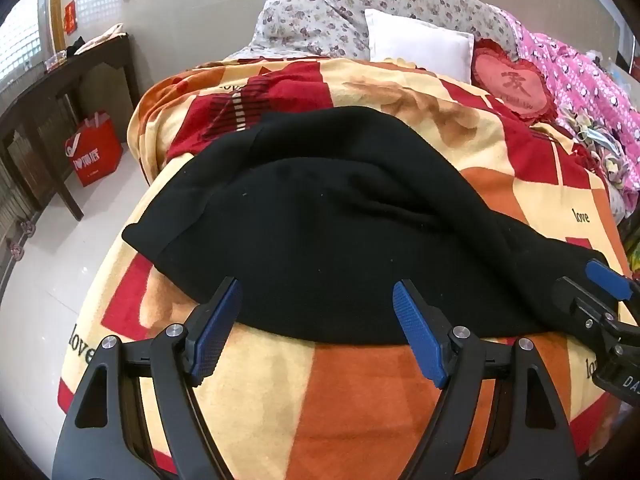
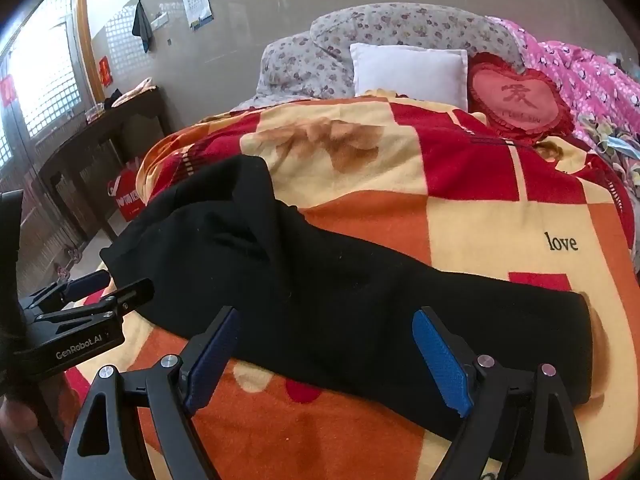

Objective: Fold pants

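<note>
Black pants [image 1: 320,220] lie on the patterned blanket [image 1: 360,392] of the bed, near its front edge, already doubled leg on leg by the look of the layered edges; in dark fabric this is hard to confirm

Long axis runs left to right across both wrist views. Wider, rumpled end to the left, probably the waist; narrower end to the right, where a squared-off edge shows in the right wrist view, likely the hem [image 2: 580,344]

Left gripper [image 1: 316,312]: jaws wide apart, empty, poised at the near edge of the cloth toward its left part. Right gripper [image 2: 326,344]: jaws wide too, holding nothing, at the near edge closer to the narrow end

Step in hand, as I judge it: approach for a grasp before a crosswise fold. Nothing pinched yet

Next move calls for each gripper to close on all layers at its end, then one end carried over to meet the other, edges kept square. Soft knit may sag or slip if only the top layer is caught
</note>
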Demonstrator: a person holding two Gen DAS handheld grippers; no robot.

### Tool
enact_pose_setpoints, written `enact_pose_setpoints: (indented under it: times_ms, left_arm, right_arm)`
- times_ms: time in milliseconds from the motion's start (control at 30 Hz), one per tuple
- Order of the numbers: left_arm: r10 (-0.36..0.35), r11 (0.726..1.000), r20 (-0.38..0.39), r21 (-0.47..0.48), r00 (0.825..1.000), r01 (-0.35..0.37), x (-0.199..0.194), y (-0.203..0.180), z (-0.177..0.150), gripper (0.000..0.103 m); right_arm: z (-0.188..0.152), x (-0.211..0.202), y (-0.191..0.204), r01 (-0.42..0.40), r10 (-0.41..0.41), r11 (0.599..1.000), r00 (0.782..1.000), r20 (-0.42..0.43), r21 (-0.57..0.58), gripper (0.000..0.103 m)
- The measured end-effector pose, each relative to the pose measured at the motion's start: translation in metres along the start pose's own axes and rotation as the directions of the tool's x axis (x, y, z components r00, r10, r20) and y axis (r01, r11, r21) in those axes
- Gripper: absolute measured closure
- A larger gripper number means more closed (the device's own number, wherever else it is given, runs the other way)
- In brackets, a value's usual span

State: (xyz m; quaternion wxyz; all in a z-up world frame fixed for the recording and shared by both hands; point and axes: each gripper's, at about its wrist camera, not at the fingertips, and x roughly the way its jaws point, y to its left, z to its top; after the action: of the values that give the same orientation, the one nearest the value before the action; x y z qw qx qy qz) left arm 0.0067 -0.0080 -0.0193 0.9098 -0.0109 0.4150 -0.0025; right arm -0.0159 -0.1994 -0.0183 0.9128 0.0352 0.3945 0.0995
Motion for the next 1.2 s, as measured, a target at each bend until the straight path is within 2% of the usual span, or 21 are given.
enact_pose_setpoints:
  times_ms: [800,1100,1200]
  left_arm:
    - [-0.006,1.000,-0.013,-0.011,1.000,0.006,0.004,-0.001,0.000,0.024]
    - [-0.007,1.000,-0.015,-0.011,1.000,0.007,0.004,-0.001,0.000,0.024]
    - [-0.008,1.000,-0.013,-0.014,1.000,0.008,0.005,-0.001,0.000,0.024]
  right_arm:
    - [-0.002,0.011,-0.001,-0.009,0.009,1.000,1.000,-0.020,-0.003,0.016]
    - [-0.001,0.012,0.001,-0.006,0.006,1.000,0.998,-0.057,-0.007,0.016]
    - [-0.001,0.012,0.002,-0.003,0.002,1.000,1.000,-0.029,-0.014,0.016]
